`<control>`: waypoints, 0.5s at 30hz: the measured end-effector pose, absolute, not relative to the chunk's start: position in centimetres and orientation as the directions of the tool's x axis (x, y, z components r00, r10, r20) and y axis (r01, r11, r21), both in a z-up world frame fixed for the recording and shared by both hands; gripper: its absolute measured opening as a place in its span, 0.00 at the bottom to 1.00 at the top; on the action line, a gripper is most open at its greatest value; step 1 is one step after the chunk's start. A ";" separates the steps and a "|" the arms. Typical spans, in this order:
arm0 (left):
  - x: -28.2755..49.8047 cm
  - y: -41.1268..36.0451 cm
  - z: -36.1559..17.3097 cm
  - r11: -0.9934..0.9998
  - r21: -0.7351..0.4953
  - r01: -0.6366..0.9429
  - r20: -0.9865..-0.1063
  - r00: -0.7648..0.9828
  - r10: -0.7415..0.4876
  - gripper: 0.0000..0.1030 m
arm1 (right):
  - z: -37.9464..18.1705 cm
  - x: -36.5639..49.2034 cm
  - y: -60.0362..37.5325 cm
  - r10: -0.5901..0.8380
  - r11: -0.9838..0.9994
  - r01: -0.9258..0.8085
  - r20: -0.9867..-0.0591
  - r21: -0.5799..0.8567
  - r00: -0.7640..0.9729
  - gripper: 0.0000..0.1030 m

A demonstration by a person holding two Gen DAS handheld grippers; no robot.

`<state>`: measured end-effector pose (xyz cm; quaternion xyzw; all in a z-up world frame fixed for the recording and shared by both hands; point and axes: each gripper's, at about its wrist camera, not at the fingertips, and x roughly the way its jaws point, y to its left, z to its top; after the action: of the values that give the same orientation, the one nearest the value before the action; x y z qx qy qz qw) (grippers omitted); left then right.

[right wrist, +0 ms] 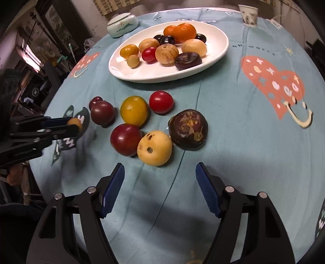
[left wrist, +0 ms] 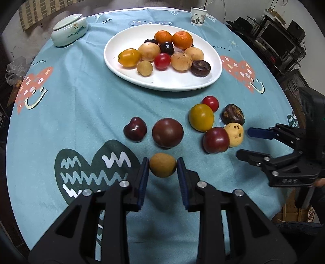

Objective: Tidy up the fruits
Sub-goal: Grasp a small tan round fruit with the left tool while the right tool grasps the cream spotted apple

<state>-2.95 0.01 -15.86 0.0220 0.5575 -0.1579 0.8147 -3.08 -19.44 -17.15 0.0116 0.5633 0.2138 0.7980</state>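
My left gripper [left wrist: 163, 165] is shut on a small tan-brown fruit [left wrist: 163, 165], its blue pads pressing both sides; the right wrist view shows that fruit [right wrist: 74, 123] at the far left. Loose on the cloth lie a dark cherry [left wrist: 135, 129], a dark brown tomato [left wrist: 167, 132], a yellow tomato [left wrist: 201, 117], a red tomato [left wrist: 210, 103], a red plum [left wrist: 216, 140], a pale spotted fruit [left wrist: 235, 134] and a water chestnut [left wrist: 232, 114]. My right gripper [right wrist: 160, 172] stands open just short of the pale spotted fruit [right wrist: 154, 147], nothing between its pads. A white plate [left wrist: 130, 75] holds several fruits.
A pale lidded ceramic jar [left wrist: 69, 30] stands at the far left of the round table and a paper cup [left wrist: 198, 16] at the far edge. The blue patterned tablecloth [left wrist: 81, 101] covers the table. Dark shelving and clutter surround it.
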 end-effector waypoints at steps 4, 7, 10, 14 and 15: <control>-3.0 -0.2 -15.7 0.950 -0.142 0.278 -0.917 0.324 -0.232 0.27 | -17.7 -2.2 -17.9 0.347 0.878 -0.425 -0.904 0.218 0.252 0.38; -3.1 -0.3 -15.5 0.951 -0.141 0.275 -0.917 0.325 -0.230 0.27 | -18.1 -1.3 -17.4 0.351 0.871 -0.444 -0.900 0.213 0.257 0.38; -3.1 -0.2 -15.2 0.951 -0.142 0.275 -0.914 0.333 -0.233 0.27 | -17.9 -1.0 -17.7 0.368 0.867 -0.442 -0.895 0.231 0.253 0.37; -3.0 -0.1 -14.6 0.951 -0.143 0.274 -0.907 0.348 -0.236 0.27 | -17.1 -2.0 -18.9 0.407 0.857 -0.436 -0.879 0.275 0.247 0.37; -3.0 -0.2 -14.4 0.951 -0.143 0.276 -0.905 0.351 -0.238 0.27 | -16.8 -2.2 -19.2 0.413 0.857 -0.430 -0.877 0.284 0.246 0.37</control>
<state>-2.99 -0.18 -14.41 0.0172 0.5476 -0.1563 0.8218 -2.24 -19.24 -16.84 -0.0074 0.5527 0.2671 0.7894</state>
